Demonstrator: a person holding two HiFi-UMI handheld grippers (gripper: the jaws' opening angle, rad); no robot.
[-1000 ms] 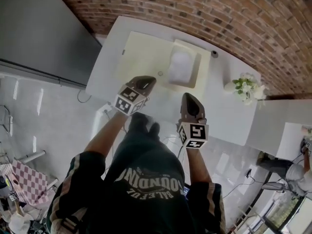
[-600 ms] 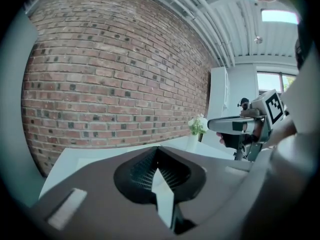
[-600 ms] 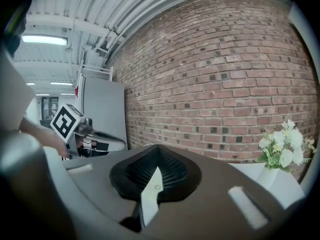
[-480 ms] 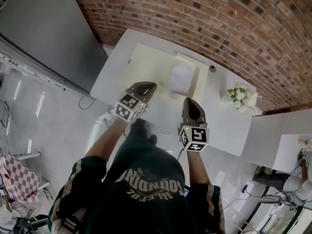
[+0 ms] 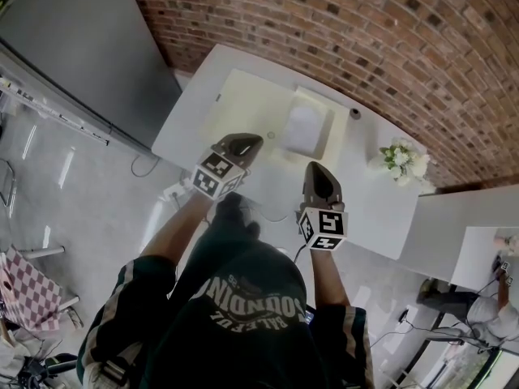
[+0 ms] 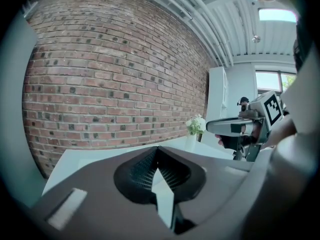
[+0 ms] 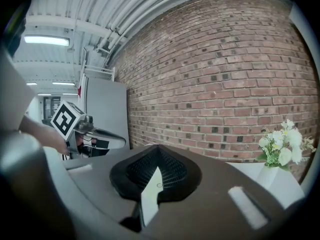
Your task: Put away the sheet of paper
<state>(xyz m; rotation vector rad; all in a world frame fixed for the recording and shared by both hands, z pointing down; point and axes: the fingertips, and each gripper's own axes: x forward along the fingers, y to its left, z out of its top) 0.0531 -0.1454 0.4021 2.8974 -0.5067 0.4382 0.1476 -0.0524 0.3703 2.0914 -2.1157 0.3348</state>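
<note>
A white sheet of paper lies on a cream tray, next to a pale yellow mat on the white table. My left gripper hovers over the table's near edge, just short of the mat, jaws shut and empty. My right gripper hangs beside it, below the tray, also shut with nothing in it. In the left gripper view the left gripper points at the brick wall, and the right gripper shows to its right. In the right gripper view the right gripper faces the same wall.
A vase of white flowers stands at the table's right end, and a small dark object lies behind the tray. A brick wall runs behind the table and a grey cabinet stands at the left. A person is at the far right.
The head view has shifted a little, so the table sits slightly lower and further right. Both grippers stay shut at about the same places over the near edge.
</note>
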